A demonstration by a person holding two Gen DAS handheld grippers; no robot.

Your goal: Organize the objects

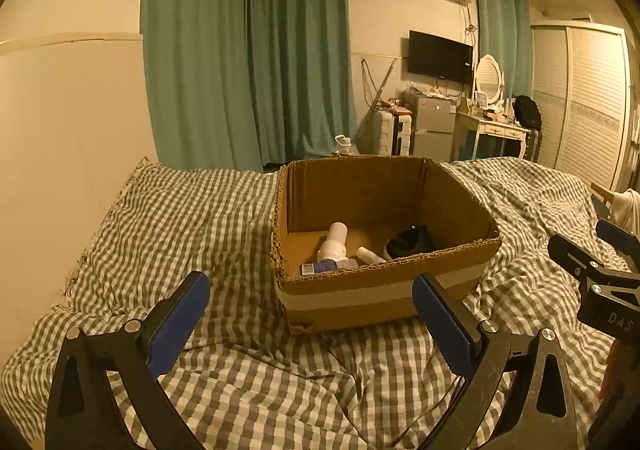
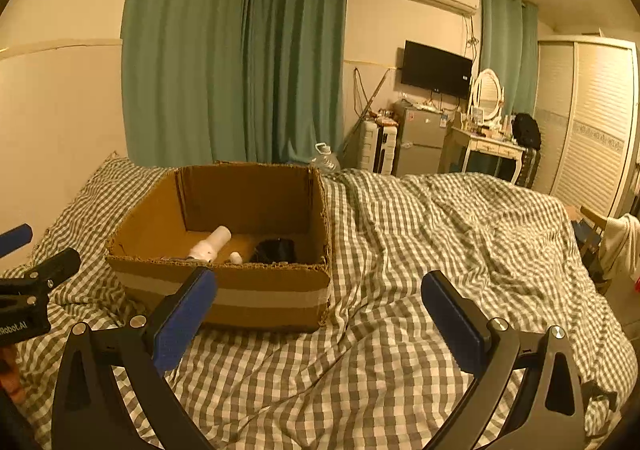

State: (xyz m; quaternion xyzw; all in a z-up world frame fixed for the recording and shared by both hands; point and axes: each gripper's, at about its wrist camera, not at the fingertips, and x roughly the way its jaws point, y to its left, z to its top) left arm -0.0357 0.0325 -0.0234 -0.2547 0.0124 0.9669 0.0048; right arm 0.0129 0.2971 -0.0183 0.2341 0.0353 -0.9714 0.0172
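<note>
- Left gripper (image 1: 311, 314), black frame w/ blue pads, low in the frame: fingers spread wide, nothing in it.
- Right gripper (image 2: 319, 314), same kind: also spread wide, nothing in it.
- Open brown cardboard box (image 1: 360, 294) w/ a pale tape band sits mid-frame on the green-and-white checked bed cover (image 1: 168, 217).
- Inside the box: 1 tall white plastic bottle (image 1: 334, 242) lying down, 1 small white tube (image 1: 370, 254), 1 blue-label thing (image 1: 320, 268), 1 dark black lump (image 1: 410, 242), can't tell what.
- So 4 things in the box, 1 box, 2 grippers.
- No loose things seen on the cover, so the job looks about done.
- Risk: bed is soft & lumpy, so a bump from a gripper could tip the box.
- Risk: round bottle could roll if the box tilts.
</note>
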